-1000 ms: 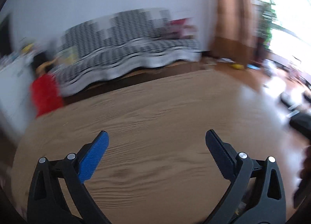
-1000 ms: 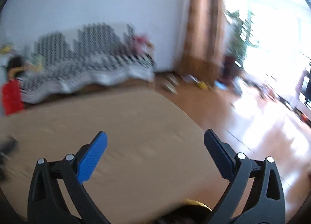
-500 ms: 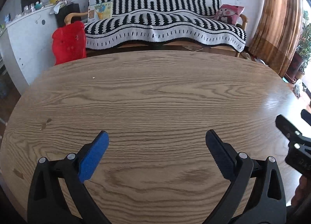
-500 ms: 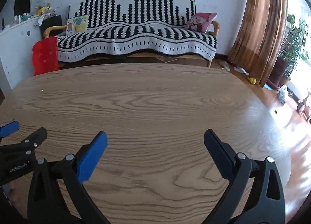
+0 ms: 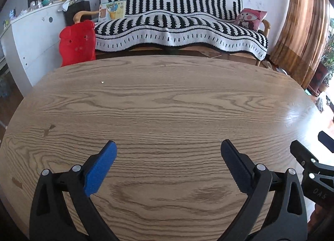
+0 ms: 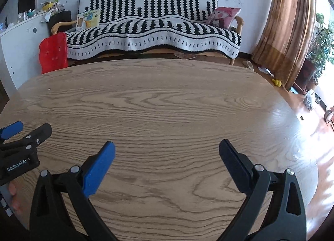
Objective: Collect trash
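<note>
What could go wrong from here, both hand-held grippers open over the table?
1. Table holds only a tiny crumb, probably too small for the wide pads to pinch.
2. The left hand-held gripper and right hand-held gripper sit close side by side; reaching together, they may collide.

In my right wrist feed, the right gripper (image 6: 167, 153) sits at the bottom of the frame, its blue-padded fingers (image 6: 98, 168) spread wide with nothing between them, over a wooden table (image 6: 167, 105). At the lower left edge I see the left gripper (image 6: 23, 140), a fingertip of the hand (image 6: 12, 197) holding it just below. Across the top runs a sofa (image 6: 154, 26) under a black-and-white throw, a pink cushion (image 6: 224, 16) at its right end, a red plastic chair (image 6: 54, 53) at left, and brown curtains (image 6: 286, 32) upper right.
</note>
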Tool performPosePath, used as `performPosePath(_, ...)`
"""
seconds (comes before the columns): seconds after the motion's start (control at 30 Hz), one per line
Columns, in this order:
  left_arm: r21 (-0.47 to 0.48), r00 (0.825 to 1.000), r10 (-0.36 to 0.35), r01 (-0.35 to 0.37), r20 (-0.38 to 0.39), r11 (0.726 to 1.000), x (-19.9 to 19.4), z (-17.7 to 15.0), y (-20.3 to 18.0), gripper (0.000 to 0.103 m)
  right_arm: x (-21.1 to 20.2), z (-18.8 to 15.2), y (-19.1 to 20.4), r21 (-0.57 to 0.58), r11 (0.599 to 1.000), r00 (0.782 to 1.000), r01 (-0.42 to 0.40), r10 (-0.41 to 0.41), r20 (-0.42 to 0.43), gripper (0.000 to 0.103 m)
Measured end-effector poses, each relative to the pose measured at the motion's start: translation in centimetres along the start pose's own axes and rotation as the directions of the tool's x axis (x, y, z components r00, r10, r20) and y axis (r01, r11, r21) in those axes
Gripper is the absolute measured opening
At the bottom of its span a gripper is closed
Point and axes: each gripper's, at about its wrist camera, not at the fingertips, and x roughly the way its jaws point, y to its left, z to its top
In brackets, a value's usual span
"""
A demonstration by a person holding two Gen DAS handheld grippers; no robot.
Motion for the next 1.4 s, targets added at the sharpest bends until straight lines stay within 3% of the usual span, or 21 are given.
performPosePath(0.37,0.04,1.0,-0.008,0.008,-0.002,0.999,0.1,-0.5,-1.7,0.097,-0.4,-0.7,-2.5,0.06,0.998,1.0,-0.011,0.012,-0.018,0.096)
performPosePath(1.4,0.033,1.0,-0.008,0.009,-0.004,0.999,0.2,-0.8,-1.6,0.097,-0.4,-0.8,-2.9,0.046,0.999,0.999,-0.029,0.03,-0.035,0.096)
